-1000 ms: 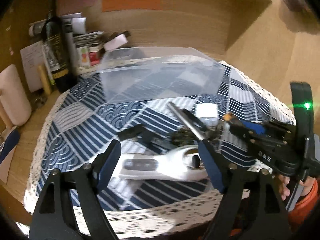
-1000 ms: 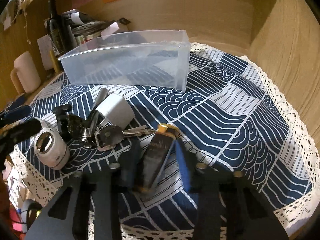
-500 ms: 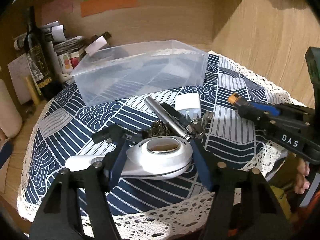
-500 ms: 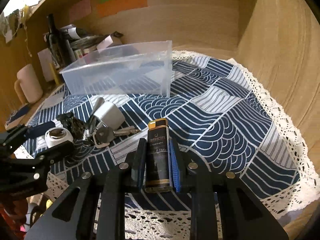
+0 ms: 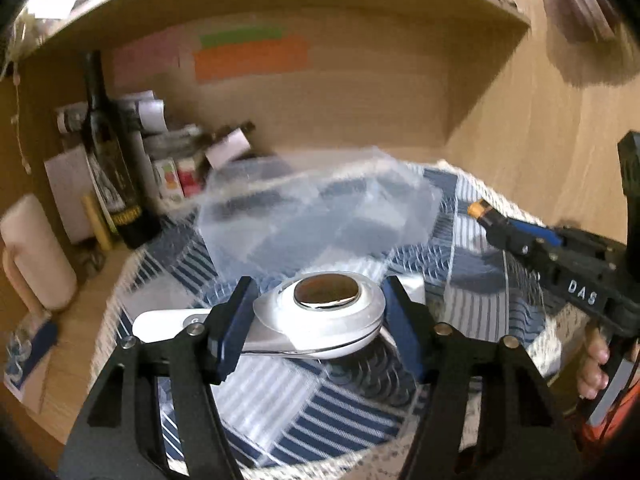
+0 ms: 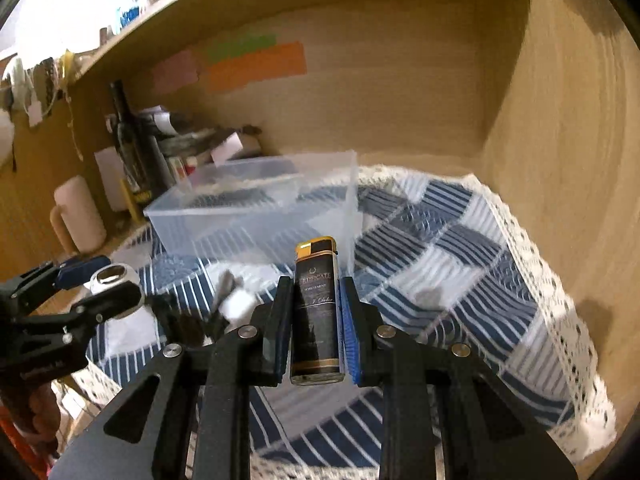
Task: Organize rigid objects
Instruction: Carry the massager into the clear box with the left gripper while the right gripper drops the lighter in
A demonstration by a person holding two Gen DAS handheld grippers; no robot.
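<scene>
From the left wrist: gripped the white device (image 5: 320,320) in the left claw (image 5: 319,300), jaws about half open and just closed in on it, with both blue pads pressed against the sides of its round head. Held it with the metal disc facing up and the handle sticking out past the left finger, above the patterned cloth (image 5: 320,412) on the counter (image 5: 72,344). Faced the clear plastic box (image 5: 320,208) just beyond the fingertips, blurred, with a dark bottle (image 5: 108,168) standing far off to the left. Showed the right claw (image 5: 492,220) off to the right, carried by a hand (image 5: 594,364). From the right wrist: pinched the lighter (image 6: 316,312) upright in the right claw (image 6: 316,292), jaws nearly closed and tight on its dark sides, gold cap poking out past the fingertips. Pointed towards the clear plastic box (image 6: 256,208), ahead and slightly left on the cloth. Caught the left claw (image 6: 100,280) low to the left, with the white device (image 6: 116,276) between its fingers.
</scene>
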